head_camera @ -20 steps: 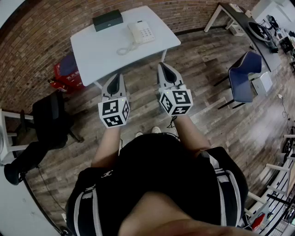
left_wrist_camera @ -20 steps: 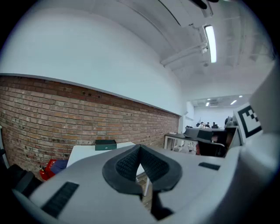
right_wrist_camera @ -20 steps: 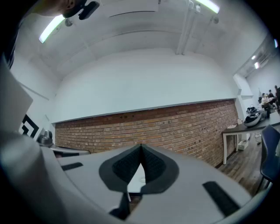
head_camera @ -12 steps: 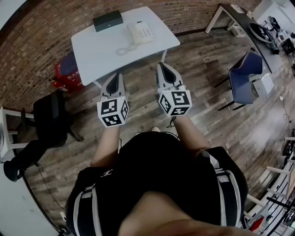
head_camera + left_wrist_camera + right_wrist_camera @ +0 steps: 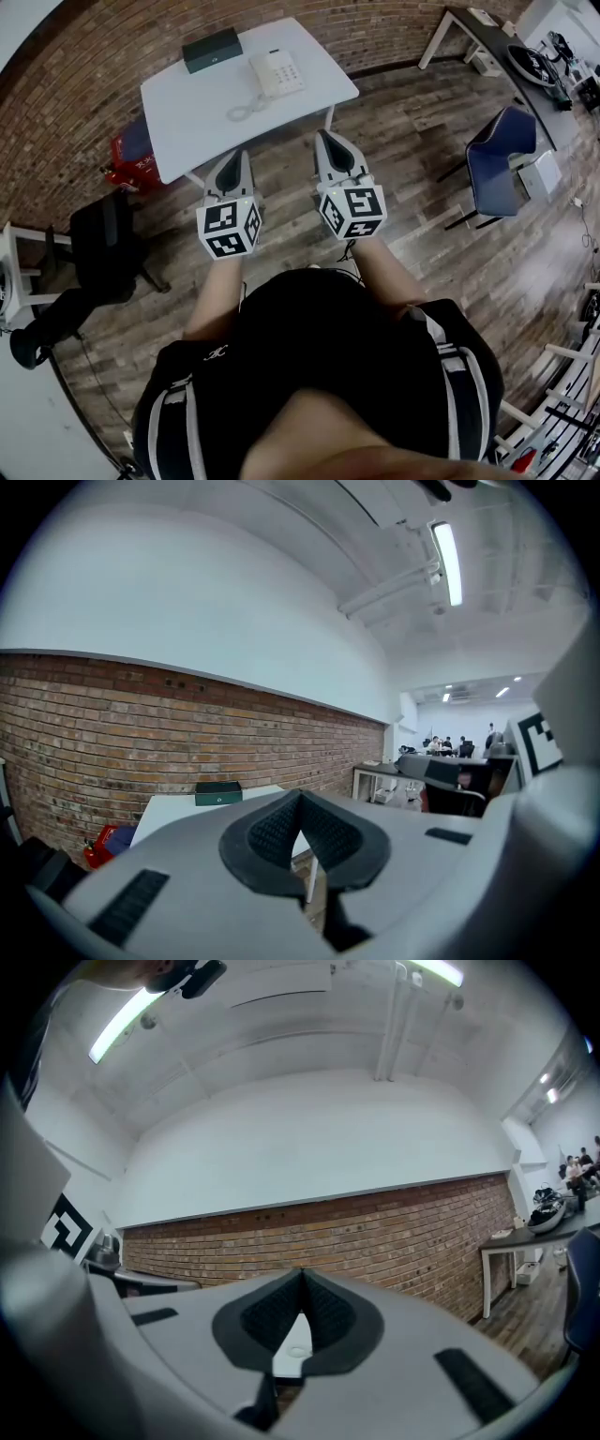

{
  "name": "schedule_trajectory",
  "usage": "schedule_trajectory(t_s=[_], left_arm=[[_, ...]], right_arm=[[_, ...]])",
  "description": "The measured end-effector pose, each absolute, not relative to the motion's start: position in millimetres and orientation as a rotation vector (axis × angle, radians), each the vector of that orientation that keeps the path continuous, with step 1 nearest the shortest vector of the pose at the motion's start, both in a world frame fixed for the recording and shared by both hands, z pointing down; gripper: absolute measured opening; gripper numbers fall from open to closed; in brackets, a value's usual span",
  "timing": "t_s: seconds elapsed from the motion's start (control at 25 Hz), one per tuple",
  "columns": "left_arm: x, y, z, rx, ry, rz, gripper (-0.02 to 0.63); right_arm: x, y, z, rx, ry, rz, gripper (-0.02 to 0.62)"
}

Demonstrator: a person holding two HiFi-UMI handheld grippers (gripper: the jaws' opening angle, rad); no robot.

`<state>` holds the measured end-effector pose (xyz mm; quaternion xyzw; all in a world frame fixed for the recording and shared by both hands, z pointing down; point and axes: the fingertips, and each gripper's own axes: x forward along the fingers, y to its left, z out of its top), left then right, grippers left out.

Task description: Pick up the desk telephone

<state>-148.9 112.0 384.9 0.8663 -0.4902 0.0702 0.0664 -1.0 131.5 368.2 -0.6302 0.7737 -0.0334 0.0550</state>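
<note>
A white desk telephone (image 5: 277, 73) with a coiled cord lies on the white table (image 5: 197, 117) at the top of the head view. Both grippers hang in the air short of the table, above the wooden floor. My left gripper (image 5: 238, 156) is shut with nothing in it, its tip near the table's front edge. My right gripper (image 5: 330, 138) is also shut and empty, a little below the table's right front corner. In the left gripper view the jaws (image 5: 301, 797) meet in front of the table top (image 5: 178, 810). The right gripper view shows closed jaws (image 5: 302, 1279) and a sliver of white table (image 5: 292, 1346).
A dark green box (image 5: 213, 49) sits at the table's far edge by the brick wall (image 5: 84, 66). A red crate (image 5: 131, 155) lies left under the table, a black chair (image 5: 103, 244) farther left. A blue chair (image 5: 499, 150) and another desk (image 5: 497, 42) stand to the right.
Both grippers have edged slightly forward toward the table, and the view has shifted a little. Jaws stay shut.
</note>
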Motion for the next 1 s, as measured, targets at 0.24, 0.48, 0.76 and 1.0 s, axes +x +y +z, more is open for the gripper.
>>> schedule_trajectory(t_s=[0.24, 0.48, 0.76, 1.0], left_arm=[[-120, 108, 388, 2.594, -1.502, 0.221, 0.0], [-99, 112, 395, 2.585, -1.51, 0.238, 0.0], [-89, 101, 403, 2.572, -1.494, 0.226, 0.0], [-79, 82, 405, 2.587, -1.485, 0.217, 0.0]], right_arm=[[25, 125, 371, -1.875, 2.368, -0.103, -0.002], [42, 120, 377, -1.854, 2.388, -0.12, -0.002], [47, 114, 383, -1.851, 2.405, -0.095, -0.002], [58, 98, 390, -1.858, 2.407, -0.107, -0.002]])
